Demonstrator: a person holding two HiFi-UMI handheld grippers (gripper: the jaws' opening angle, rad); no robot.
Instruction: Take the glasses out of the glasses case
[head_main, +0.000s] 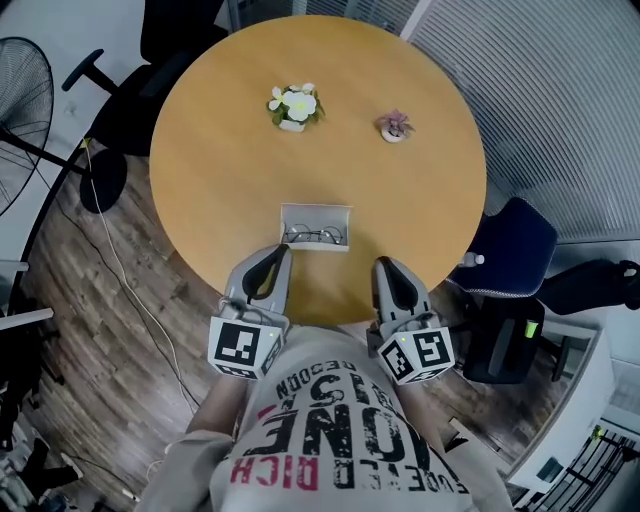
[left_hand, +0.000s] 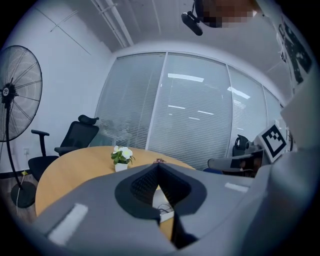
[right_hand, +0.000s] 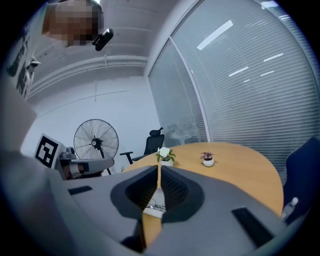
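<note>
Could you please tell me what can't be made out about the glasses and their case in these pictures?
The glasses: head view, too small to tell whether the arms are folded.
The glasses case: both gripper views, mostly hidden behind the shut jaws of the left gripper and right gripper.
The table, near edge: head view, covered by the grippers and the person's shirt.

Your round table (head_main: 220, 200) looks like smooth, matt wood; the glasses (head_main: 316, 236) have thin metal wire frames; the floor (head_main: 90, 400) is dark, grainy wood.

We saw the white glasses case (head_main: 300, 212) lying open by the near edge of the table (head_main: 220, 190), thin-rimmed glasses (head_main: 316, 236) resting inside.
</note>
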